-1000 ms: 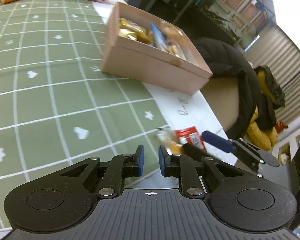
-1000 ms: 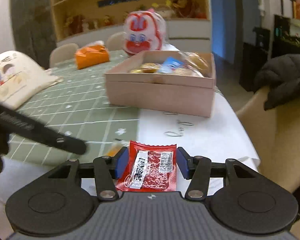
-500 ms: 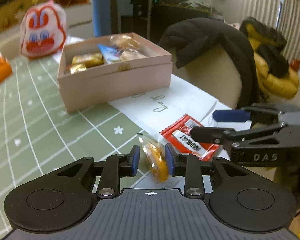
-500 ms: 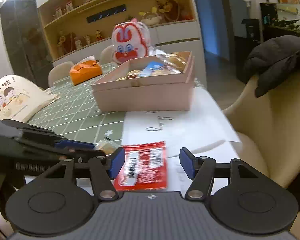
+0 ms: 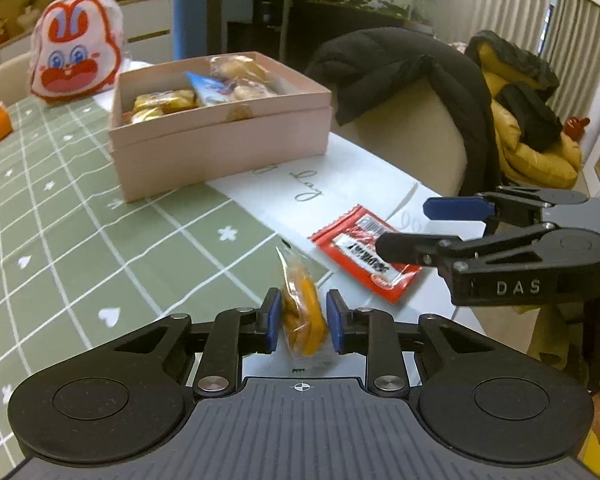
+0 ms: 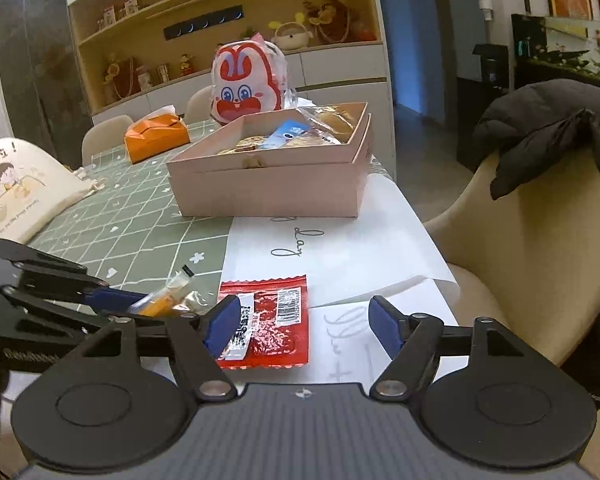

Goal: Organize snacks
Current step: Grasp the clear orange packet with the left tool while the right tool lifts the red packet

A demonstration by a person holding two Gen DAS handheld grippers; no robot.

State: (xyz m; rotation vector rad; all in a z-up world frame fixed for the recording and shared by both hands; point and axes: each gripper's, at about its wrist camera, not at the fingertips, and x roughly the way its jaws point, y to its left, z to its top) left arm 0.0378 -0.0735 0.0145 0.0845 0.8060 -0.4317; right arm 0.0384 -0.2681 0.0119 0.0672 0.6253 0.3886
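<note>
A clear-wrapped orange snack [image 5: 302,316] lies at the table's near edge between the pads of my left gripper [image 5: 302,322], which is open around it with small gaps on both sides. A red snack packet [image 6: 270,320] lies flat on the white paper; my right gripper [image 6: 302,326] is wide open above it, its left pad over the packet's left part. The packet [image 5: 360,254] and the right gripper [image 5: 440,228] also show in the left wrist view. An open pink box [image 5: 220,142] with several wrapped snacks stands farther back; it also shows in the right wrist view [image 6: 268,188].
A rabbit-faced bag [image 6: 246,86] and an orange tissue pack [image 6: 156,138] sit behind the box. A cartoon-printed bag [image 6: 10,188] lies at the left. A beige chair with a black jacket [image 6: 540,128] stands right of the table. The green checked tablecloth [image 5: 60,220] covers the table.
My right gripper has opened wide and let go of the red packet, which now lies on the table. My left gripper has swung round and moved in around the orange snack.
</note>
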